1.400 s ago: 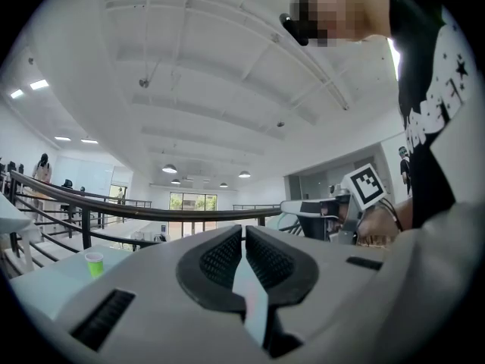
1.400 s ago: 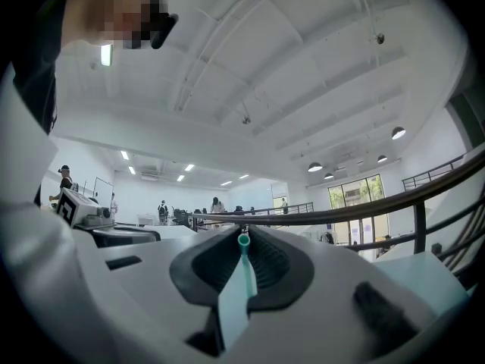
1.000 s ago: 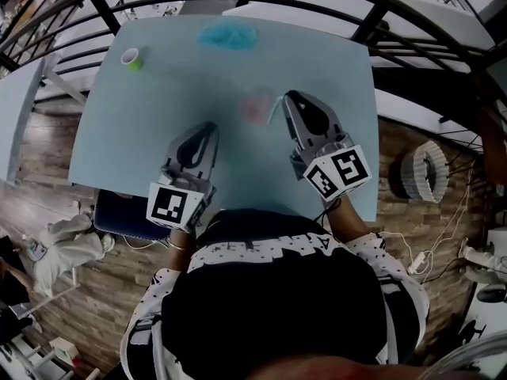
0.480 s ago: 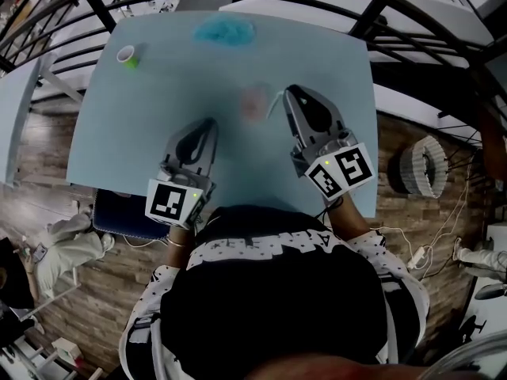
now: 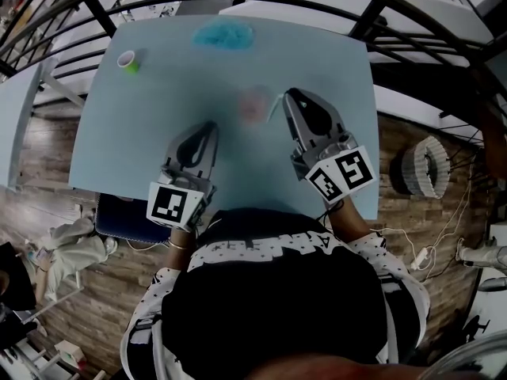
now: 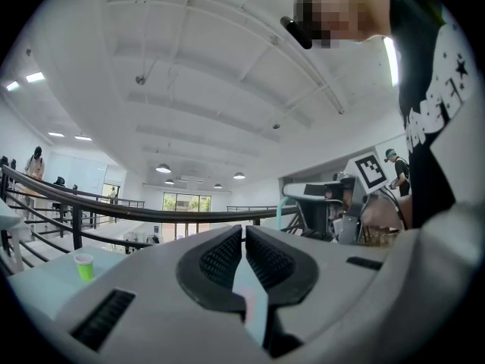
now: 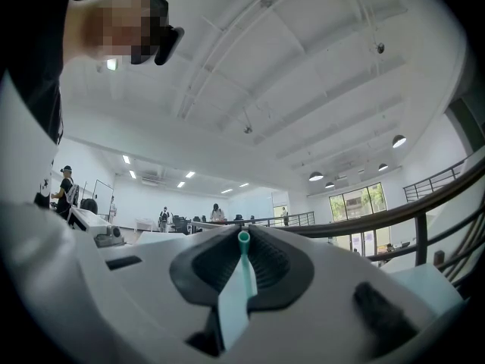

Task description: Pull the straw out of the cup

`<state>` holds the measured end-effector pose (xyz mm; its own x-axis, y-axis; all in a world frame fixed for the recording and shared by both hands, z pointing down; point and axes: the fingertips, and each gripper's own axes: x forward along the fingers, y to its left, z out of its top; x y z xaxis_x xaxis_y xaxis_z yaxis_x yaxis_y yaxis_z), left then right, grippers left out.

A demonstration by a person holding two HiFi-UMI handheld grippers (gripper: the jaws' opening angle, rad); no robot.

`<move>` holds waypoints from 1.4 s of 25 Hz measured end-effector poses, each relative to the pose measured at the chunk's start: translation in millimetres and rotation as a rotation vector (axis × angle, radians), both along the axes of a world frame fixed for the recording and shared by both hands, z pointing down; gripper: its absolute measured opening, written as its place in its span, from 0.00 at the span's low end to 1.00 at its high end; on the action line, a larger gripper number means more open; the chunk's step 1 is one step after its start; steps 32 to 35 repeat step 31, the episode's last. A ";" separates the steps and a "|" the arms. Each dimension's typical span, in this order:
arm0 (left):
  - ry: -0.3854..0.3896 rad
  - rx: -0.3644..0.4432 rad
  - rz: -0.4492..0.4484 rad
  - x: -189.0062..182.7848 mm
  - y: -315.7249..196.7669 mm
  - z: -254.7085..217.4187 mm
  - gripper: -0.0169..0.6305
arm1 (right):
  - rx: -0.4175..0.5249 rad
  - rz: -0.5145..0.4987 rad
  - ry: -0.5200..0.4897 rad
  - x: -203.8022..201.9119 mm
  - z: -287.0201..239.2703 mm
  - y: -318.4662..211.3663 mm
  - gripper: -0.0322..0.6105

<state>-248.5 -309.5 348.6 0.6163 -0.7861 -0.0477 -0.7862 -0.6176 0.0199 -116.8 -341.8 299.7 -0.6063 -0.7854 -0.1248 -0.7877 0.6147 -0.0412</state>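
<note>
Straw [image 7: 245, 264] is pinched in the closed right gripper [image 5: 290, 95], but the cup [image 5: 255, 105], unheld by the closed, empty left gripper [image 5: 210, 127], could tip.

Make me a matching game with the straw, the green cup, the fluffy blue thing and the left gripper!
1 straw
2 green cup
3 fluffy blue thing
4 left gripper

A far left corner of the table
B shut, holding nothing
C between the jaws of the right gripper
D middle of the table's far edge

Pairs: 1-C, 2-A, 3-D, 4-B
</note>
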 end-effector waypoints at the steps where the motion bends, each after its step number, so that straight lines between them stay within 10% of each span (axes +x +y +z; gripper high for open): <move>1: 0.001 0.000 -0.001 -0.1 -0.2 0.2 0.07 | 0.001 -0.001 0.001 -0.2 0.1 -0.2 0.12; 35: -0.011 -0.008 -0.024 -13.7 -2.2 1.6 0.07 | -0.001 -0.039 0.009 -17.5 3.5 -7.3 0.11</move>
